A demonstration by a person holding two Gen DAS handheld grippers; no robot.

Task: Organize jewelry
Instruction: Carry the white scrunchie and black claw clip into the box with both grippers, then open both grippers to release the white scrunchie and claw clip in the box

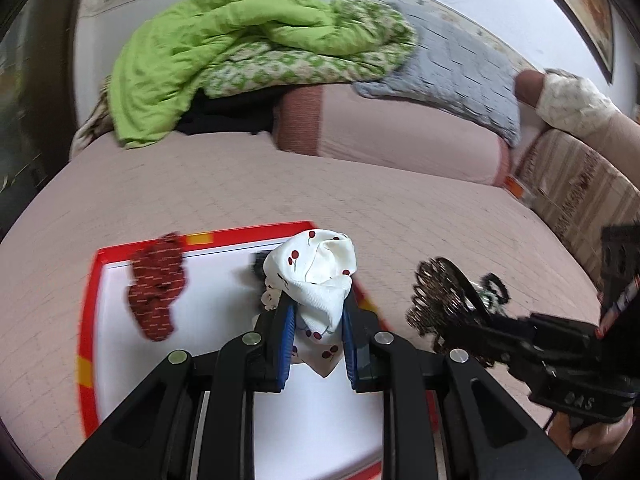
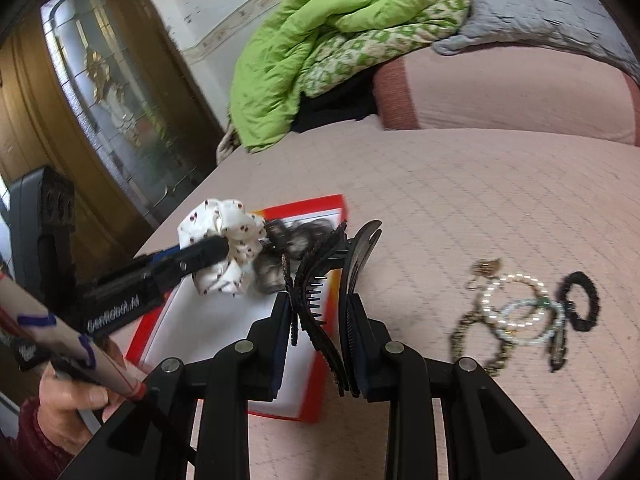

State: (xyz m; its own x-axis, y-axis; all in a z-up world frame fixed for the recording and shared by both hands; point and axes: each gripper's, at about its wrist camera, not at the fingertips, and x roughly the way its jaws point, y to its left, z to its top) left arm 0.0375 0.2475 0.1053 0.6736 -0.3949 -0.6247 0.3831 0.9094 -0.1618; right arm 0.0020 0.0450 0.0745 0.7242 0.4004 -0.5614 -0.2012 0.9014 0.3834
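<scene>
1. While both tools are carried over the red-rimmed tray [image 1: 90,320], the left gripper [image 1: 320,320] is seen clamped on a white cherry-print scrunchie [image 1: 316,264], its blue pads [image 1: 286,344] pressed against the fabric from both sides.
2. The right gripper [image 2: 320,340] is closed on a black hair claw clip [image 2: 320,280], whose toothed halves are held upright between the fingers, above the tray's near right edge.
3. Delivery into the tray is judged to be the step in hand: each piece is held clear of the white tray floor and not yet set down.
4. A lowering over a bare part of the tray, then a parting of the jaws, is what the next move calls for; the clip's teeth could snag the scrunchie if both are dropped together.
5. A dark red scrunchie [image 1: 156,288] is already laid in the tray, and a dark, blurred item [image 2: 296,240] beyond it is possibly hair ties.
6. Farther right on the pink bedspread [image 2: 480,184], beaded bracelets [image 2: 516,308] and a black scrunchie [image 2: 580,300] are left unsorted, well apart from the tray.
7. The tray's near end is hidden by the gripper bodies, and the heap's smaller pieces are smeared by motion.
</scene>
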